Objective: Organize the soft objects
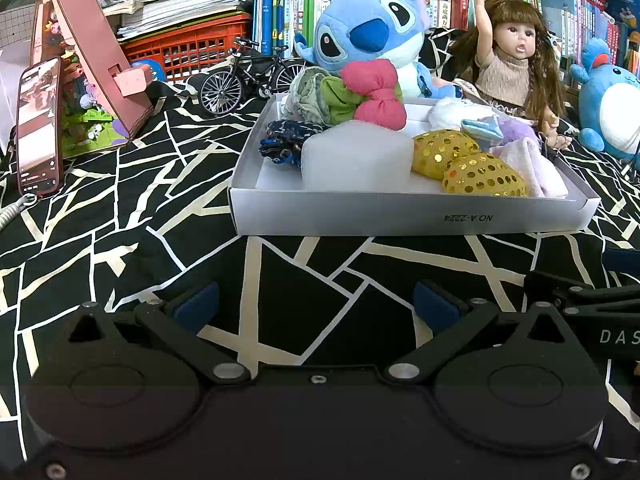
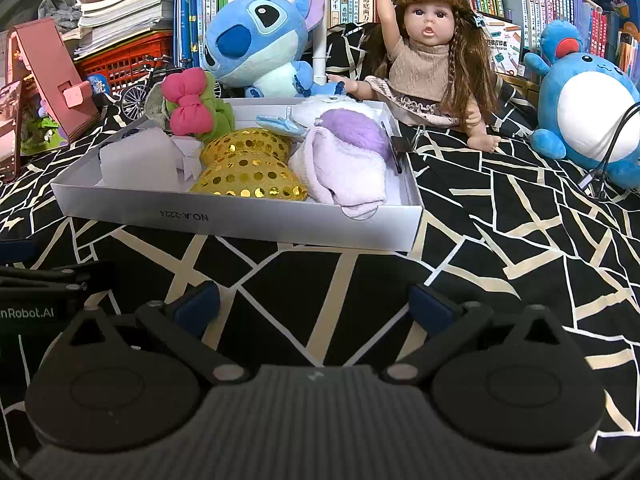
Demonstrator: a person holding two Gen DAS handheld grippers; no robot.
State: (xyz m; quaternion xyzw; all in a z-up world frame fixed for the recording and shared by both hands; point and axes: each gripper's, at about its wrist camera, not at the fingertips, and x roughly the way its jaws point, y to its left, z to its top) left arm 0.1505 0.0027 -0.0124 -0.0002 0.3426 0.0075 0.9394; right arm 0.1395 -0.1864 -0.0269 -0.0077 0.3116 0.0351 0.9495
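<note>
Soft objects fill the white tray [image 1: 412,220] at centre frame: pink bow [image 1: 374,94], gold sequin bow [image 1: 468,164], foam block [image 1: 356,158], lilac cloth [image 2: 344,172]. Your left hand-held gripper [image 1: 316,308] and right hand-held gripper [image 2: 316,306] sit low in frame, released, grasping nothing.

White tray [image 1: 400,216]; pink bow [image 1: 374,92]; gold sequin bow [image 1: 464,164]; black-cream geometric cloth [image 1: 160,216].
</note>
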